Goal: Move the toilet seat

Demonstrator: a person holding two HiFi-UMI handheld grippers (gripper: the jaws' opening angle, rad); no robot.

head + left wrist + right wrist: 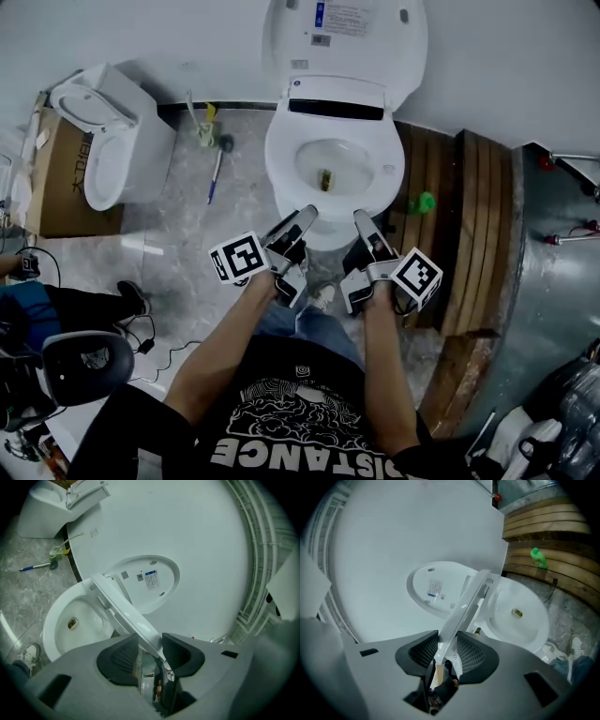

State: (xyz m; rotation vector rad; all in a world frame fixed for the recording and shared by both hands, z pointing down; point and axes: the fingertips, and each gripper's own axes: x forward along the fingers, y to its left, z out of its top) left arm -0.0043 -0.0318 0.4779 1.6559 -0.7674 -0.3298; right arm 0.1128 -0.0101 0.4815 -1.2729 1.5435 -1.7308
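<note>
Two hand-held tongs grip the front edge of a white plastic toilet seat (130, 620). The left tongs (302, 217) are closed on the seat's rim, which runs thin and edge-on between the dark ribbed pads. The right tongs (361, 220), just beside the left, pinch the same rim the same way. Both pairs are narrowed onto the seat and hold nothing else.

The seat slants up from the tongs, lifted clear of the white ceramic toilet bowl (375, 141) that lies open beyond and below them. Past the bowl, the white oval lid (342, 37) stands upright against the pale wall.

To the right of the right tongs lie curved brown wooden planks (469, 234), with a small green bottle (422, 202) on them. Well to the left of the left tongs, a second white toilet (108, 141) stands on the grey marbled floor (178, 253), and a blue-handled tool (215, 178) lies between it and the bowl.
</note>
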